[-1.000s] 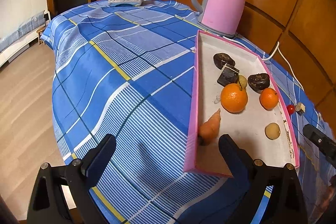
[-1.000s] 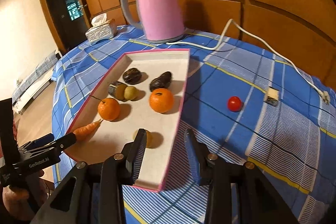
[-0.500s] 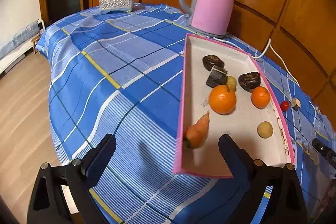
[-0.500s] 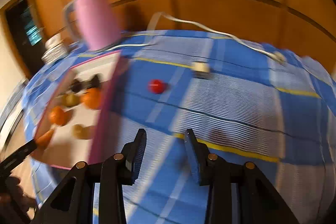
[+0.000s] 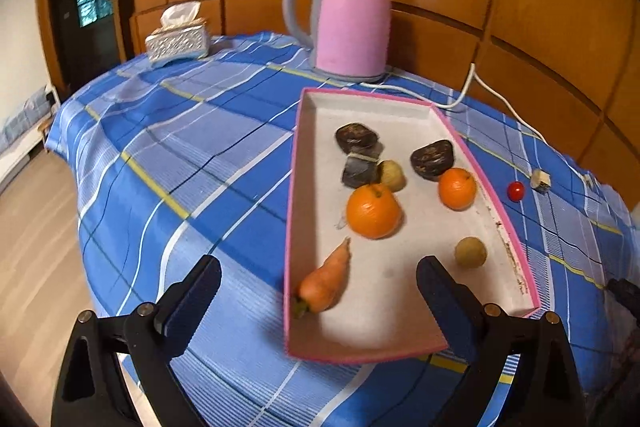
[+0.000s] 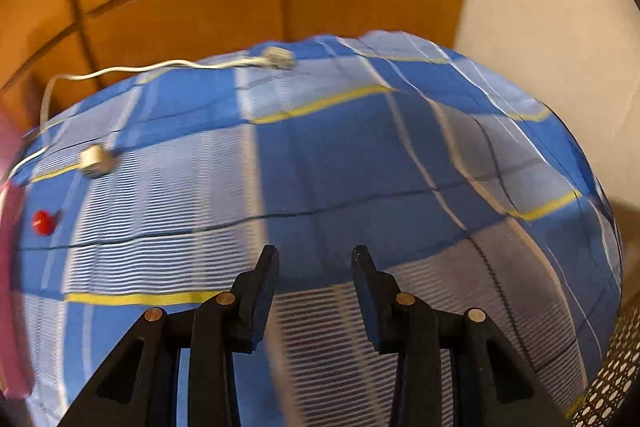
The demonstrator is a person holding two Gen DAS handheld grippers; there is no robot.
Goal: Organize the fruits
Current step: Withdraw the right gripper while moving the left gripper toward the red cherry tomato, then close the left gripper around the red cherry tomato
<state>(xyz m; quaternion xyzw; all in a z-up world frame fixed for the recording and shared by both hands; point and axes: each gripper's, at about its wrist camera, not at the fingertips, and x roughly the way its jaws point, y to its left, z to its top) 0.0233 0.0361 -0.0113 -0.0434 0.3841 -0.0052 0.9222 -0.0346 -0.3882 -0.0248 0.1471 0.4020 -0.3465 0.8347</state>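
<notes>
A blue plaid cloth [image 5: 192, 147] covers the counter, and on it, near the wood-panelled wall, stands a pink kettle [image 5: 352, 15] with a grey handle. A white cord [image 5: 496, 103] runs from the kettle's base across the cloth toward the far right. In front of the kettle lies a long pink-rimmed tray [image 5: 290, 227] with a pale floor. The left gripper [image 5: 318, 281] hovers over the tray's near end, its jaws spread wide and holding nothing. The right gripper [image 6: 316, 267] hangs over bare cloth well to the right of the tray, its jaws parted and empty; that view is blurred. A silver tissue box [image 5: 178, 41] sits at the far left of the counter.

Inside the tray, a carrot [image 5: 324, 283] lies along the left wall near the front. Behind it sits a large orange [image 5: 373, 211], with a smaller orange [image 5: 457, 188] near the right wall. Three dark pieces [image 5: 356, 138] are grouped toward the back, one touching a small yellowish fruit [image 5: 391, 174]. Another tan round fruit [image 5: 471, 251] rests near the right wall, toward the front. Outside the tray, on the cloth to its right, lies a small red tomato [image 5: 515, 191], and just beside it a little pale cube [image 5: 540, 180].
</notes>
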